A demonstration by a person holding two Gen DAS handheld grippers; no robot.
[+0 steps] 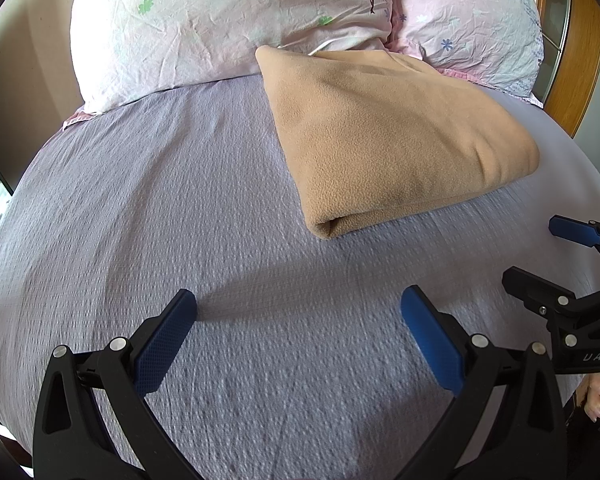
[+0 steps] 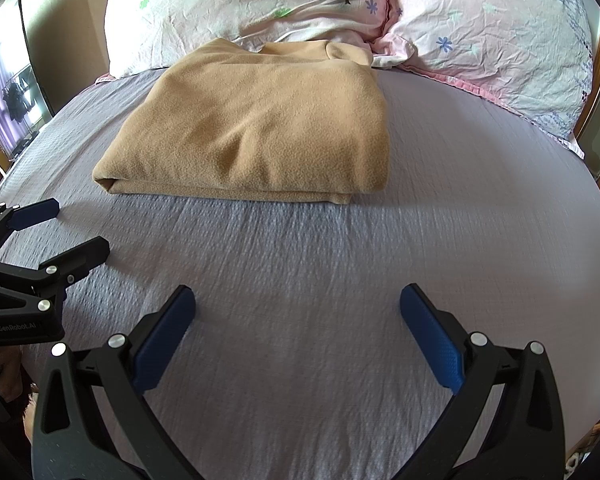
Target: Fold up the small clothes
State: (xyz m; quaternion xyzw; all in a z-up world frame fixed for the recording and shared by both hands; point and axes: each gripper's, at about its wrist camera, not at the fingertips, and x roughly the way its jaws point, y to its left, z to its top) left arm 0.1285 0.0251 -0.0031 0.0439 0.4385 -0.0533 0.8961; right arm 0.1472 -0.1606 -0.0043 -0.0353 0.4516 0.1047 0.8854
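Tan fleece garment, folded on bed

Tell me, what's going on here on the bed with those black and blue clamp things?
A person is holding a pair of tongs in each hand to fold clothes. The tan fleece garment lies folded in a neat rectangle on the lavender bedsheet, its far edge against the floral pillows. The left tongs and right tongs are both open, holding nothing, and hover over bare sheet short of the garment, touching none of it.
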